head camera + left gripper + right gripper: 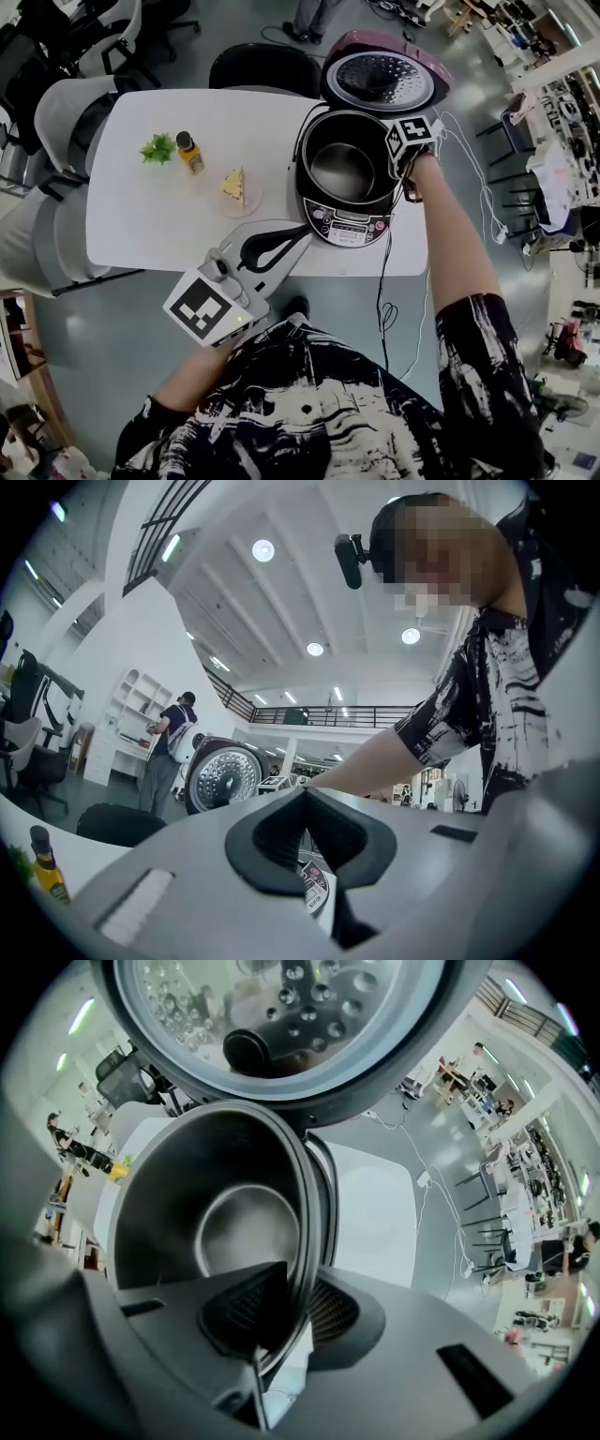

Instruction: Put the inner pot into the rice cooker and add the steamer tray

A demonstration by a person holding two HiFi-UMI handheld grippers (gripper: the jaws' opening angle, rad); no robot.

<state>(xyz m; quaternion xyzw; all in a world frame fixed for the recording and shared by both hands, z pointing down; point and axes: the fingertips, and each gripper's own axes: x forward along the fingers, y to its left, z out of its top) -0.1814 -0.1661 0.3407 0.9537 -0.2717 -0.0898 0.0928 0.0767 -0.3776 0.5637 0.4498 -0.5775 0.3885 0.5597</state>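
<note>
A white table (141,225) holds a rice cooker (349,225). Away from the cooker, nearest first: plate (251,202) with yellow wedge (234,185), small bottle (190,153), green sprig (158,148).

White table (141,225): green sprig (158,147) beside small bottle (190,153); cake wedge (233,185) on plate (251,202); black chair (265,67) behind.

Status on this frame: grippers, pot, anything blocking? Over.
Left gripper shut, empty. Right gripper clamped on pot rim; pot inside cooker, lid up. No steamer tray in sight; nothing blocking.
</note>
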